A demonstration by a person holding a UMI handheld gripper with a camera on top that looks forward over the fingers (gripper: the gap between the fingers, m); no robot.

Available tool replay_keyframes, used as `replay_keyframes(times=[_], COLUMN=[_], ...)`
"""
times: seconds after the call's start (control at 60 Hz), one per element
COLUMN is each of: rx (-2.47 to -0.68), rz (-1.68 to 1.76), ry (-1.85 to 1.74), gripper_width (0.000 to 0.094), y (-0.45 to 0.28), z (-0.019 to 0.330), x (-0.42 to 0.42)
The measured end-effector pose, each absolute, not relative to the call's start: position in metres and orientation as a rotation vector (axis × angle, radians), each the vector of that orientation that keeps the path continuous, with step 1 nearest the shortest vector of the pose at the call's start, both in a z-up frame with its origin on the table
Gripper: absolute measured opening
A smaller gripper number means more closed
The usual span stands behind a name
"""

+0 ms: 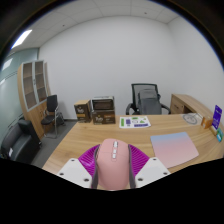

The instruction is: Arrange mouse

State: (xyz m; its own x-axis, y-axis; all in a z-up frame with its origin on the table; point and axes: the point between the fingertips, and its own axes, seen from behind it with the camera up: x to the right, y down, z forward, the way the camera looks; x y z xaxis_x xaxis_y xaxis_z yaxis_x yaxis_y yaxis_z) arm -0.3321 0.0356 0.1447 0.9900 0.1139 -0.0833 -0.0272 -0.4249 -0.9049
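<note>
Because the pink mouse [113, 163] sits right between the fingers of the gripper [112, 170], its long axis running straight ahead along them, the relation that counts is where it has to come down. Both magenta pads [90, 160] appear to press on its flanks with no gap showing on either side, so the gripper looks closed on the mouse and carrying it above the near edge of the desk [100, 138]. Just ahead and off to the right of the fingers lies a pale pink mouse mat [174, 148], a tilted rectangle on the wood near the desk's right side; that seems the likely resting place, so the coming move would call for a forward reach with a swing to the right. Further along, by the desk's far edge, lie some papers [135, 122], and small coloured items [216, 122] stand at the far right corner. Beyond the desk stand an office chair [148, 100], a low cabinet [101, 108] and a tall bookcase [34, 85] against the wall.
</note>
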Motion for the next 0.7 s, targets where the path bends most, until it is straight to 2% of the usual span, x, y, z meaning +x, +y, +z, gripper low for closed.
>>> replay_keyframes(times=[0.083,0.117,0.167,0.217,0.267,0.35,0.417,0.517,0.617,0.7], rx=[-1.914,-1.895,-1.866,-1.869,-1.906,-2.009,-2.104,-2.203,-2.266,-2.234], rz=[0.13,0.109,0.072,0.015,-0.041,-0.069,-0.04,-0.005,0.038,0.021], ry=[-0.035,-0.018,0.006,0.016,0.01,0.028,0.015,-0.03,-0.048,-0.08], gripper_width=[0.0424,0.0422,0.0421,0.042,0.0423,0.0421,0.042,0.042,0.0423,0.0428], y=[0.071,0.087,0.112,0.135,0.153,0.177,0.182,0.182,0.175,0.179], z=[0.204,0.217,0.23,0.226,0.208,0.152,0.095,0.038,0.0,-0.001], x=[-0.285,-0.258,-0.213,-0.164,-0.12,-0.068,-0.051,-0.047,-0.047,-0.044])
